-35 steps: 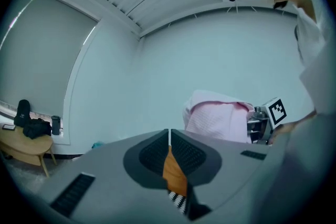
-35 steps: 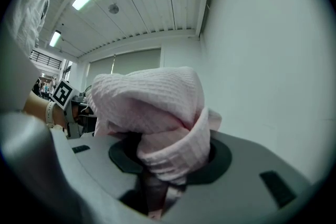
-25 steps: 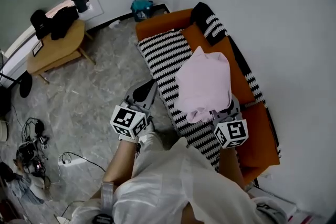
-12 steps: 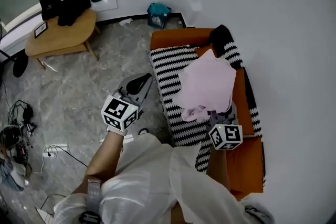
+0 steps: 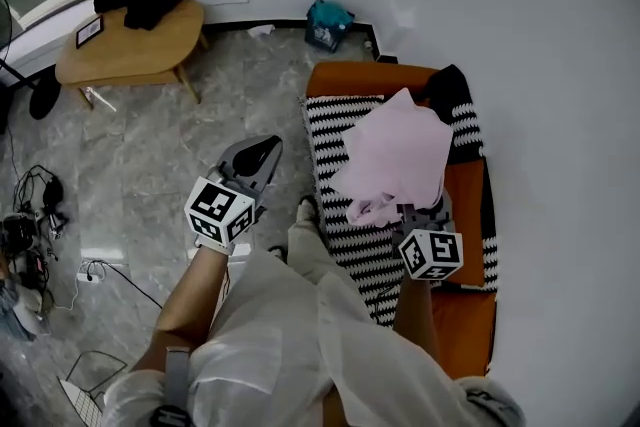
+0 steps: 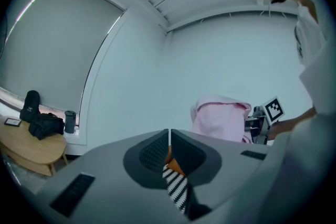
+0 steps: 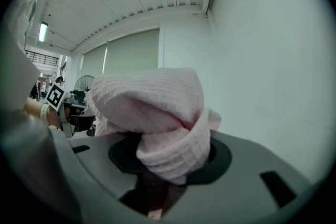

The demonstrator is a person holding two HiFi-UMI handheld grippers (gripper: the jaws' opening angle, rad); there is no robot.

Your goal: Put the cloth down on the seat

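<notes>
A pink waffle-weave cloth (image 5: 393,158) is bunched in my right gripper (image 5: 405,212), whose jaws are shut on its lower fold; it hangs in the air over the seat. In the right gripper view the cloth (image 7: 157,118) fills the space between the jaws and hides the fingertips. The seat is an orange sofa (image 5: 462,300) with a black-and-white striped cover (image 5: 336,130). My left gripper (image 5: 262,151) is over the floor left of the sofa, its jaws shut with nothing between them. The left gripper view shows the cloth (image 6: 223,119) off to the right.
A low wooden table (image 5: 130,50) with black items stands at the back left. A teal object (image 5: 328,23) sits by the wall behind the sofa. Cables (image 5: 30,230) lie on the marble floor at left. A white wall runs along the sofa's right side.
The view has swung, so the sofa and table have slid right and down in frame. Both grippers hold about the same pose; the cloth stays gripped by the right one.
</notes>
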